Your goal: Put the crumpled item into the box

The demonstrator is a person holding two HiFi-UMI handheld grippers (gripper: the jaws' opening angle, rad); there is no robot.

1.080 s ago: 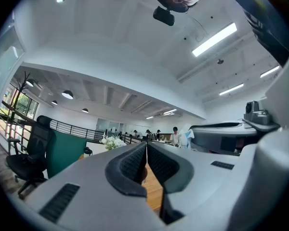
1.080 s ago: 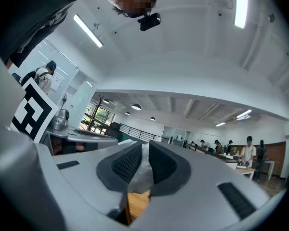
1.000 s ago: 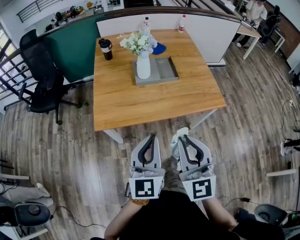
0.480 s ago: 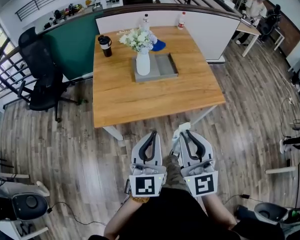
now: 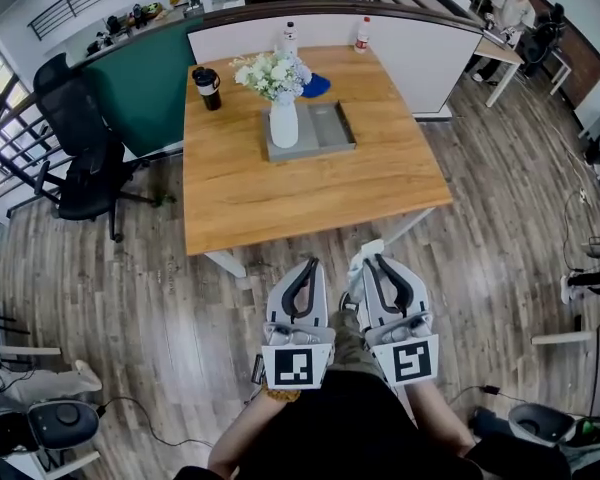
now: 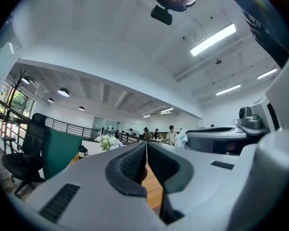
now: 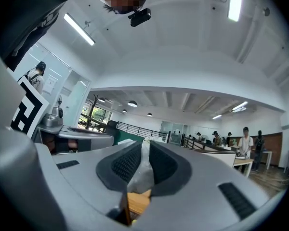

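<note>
In the right gripper view a crumpled white item (image 7: 143, 170) is pinched between the pads of my right gripper (image 7: 145, 143). From the head view the crumpled white item (image 5: 364, 259) shows as a white tuft at the tips of my right gripper (image 5: 373, 261), low in the picture over the wood floor. Beside it my left gripper (image 5: 310, 264) is shut, its jaws together with nothing between them in the left gripper view (image 6: 147, 146). The grey open box (image 5: 330, 133) lies on the far middle of the wooden table (image 5: 310, 193), well ahead of both grippers.
A white vase of flowers (image 5: 283, 123) stands at the box's left end. A black mug (image 5: 206, 87), two bottles (image 5: 289, 36) and a blue thing (image 5: 317, 86) sit near the table's far edge. A black office chair (image 5: 80, 158) stands to the left; people sit at desks at the far right.
Both grippers sit slightly lower and further right in the head view, and the table has shifted a little up. The white item stays in the right gripper.
</note>
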